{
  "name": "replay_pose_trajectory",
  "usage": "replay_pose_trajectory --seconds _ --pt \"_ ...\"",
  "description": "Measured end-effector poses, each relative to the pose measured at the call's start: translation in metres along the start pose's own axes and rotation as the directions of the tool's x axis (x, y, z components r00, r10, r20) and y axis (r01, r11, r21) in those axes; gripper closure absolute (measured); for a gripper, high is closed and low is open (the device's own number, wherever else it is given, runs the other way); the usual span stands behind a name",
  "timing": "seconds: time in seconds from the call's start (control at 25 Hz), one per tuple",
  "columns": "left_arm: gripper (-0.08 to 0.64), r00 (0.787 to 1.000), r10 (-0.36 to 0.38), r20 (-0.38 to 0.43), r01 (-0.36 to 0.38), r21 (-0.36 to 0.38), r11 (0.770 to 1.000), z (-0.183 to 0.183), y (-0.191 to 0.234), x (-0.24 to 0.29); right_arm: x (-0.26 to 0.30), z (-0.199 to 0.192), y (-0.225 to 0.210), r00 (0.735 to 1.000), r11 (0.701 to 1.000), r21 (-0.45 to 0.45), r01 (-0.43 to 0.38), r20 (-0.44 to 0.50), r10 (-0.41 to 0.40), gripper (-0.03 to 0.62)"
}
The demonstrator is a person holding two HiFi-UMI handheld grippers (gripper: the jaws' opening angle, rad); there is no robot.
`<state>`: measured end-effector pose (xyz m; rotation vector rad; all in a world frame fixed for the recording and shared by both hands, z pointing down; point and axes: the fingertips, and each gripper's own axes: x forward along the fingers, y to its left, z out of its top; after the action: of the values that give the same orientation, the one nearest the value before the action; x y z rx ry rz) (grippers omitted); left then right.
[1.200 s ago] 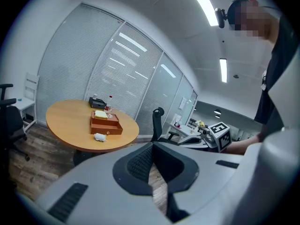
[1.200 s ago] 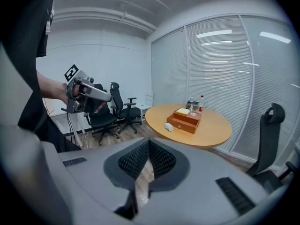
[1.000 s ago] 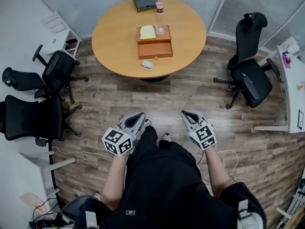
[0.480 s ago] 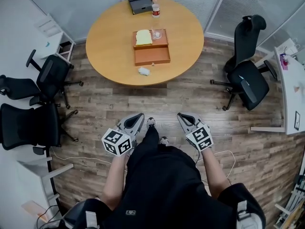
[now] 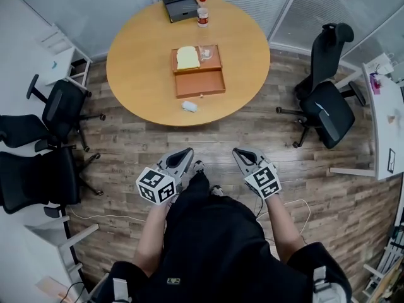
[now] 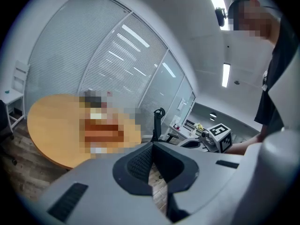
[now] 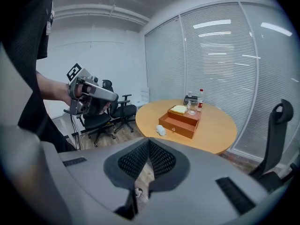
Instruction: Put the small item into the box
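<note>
**Closed grippers risking a knock**

The left gripper [image 5: 183, 153] and right gripper [image 5: 242, 153] are both sitting closed and empty. The small white rounded item [image 5: 189, 106] is lying well ahead of them on the round wooden tabletop [image 5: 139, 62], just short of the orange-brown wooden box [image 5: 199, 81]. A gripper arriving unopened is probably risking nudging the item off the edge.

Wood-plank floor [image 5: 252, 137], round wooden table [image 5: 139, 62], black office chairs [image 5: 328, 109], blinds on glass walls [image 5: 315, 11]

A round wooden table [image 5: 136, 62] filled the upper centre, a bottle [image 5: 202, 12] and black case [image 5: 180, 6] at its top edge. Black office chairs [image 5: 38, 175] stood at left, another chair [image 5: 329, 109] at right.
</note>
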<state>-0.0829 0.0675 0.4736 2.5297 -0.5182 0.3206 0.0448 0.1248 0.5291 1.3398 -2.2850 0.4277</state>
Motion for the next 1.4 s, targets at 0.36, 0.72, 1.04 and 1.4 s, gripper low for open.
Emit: replay_pose_trajectory --seconds 0.36,0.72,1.04,1.4 --pt "0.554 0.997 -0.064 -0.040 0.063 -0.023 0.998 0.017 0.043 0.030 0.044 0.024 -0.020 1.000 1.000 0.015 0.011 -0.022 -0.010 0.588" --pt "0.554 0.983 -0.150 -0.108 0.149 -0.013 0.989 0.022 0.061 0.062 0.066 0.024 -0.029 0.998 0.998 0.037 0.047 -0.046 -0.046 0.588" --pt "0.554 0.983 -0.124 -0.132 0.122 -0.021 0.992 0.025 0.066 0.087 0.073 0.024 -0.061 0.999 0.999 0.043 0.021 -0.042 -0.019 0.588" --pt "0.554 0.996 0.033 -0.088 -0.035 -0.024 0.999 0.047 0.063 0.133 0.080 0.037 -0.135 0.992 0.991 -0.043 -0.126 -0.026 0.125 0.588"
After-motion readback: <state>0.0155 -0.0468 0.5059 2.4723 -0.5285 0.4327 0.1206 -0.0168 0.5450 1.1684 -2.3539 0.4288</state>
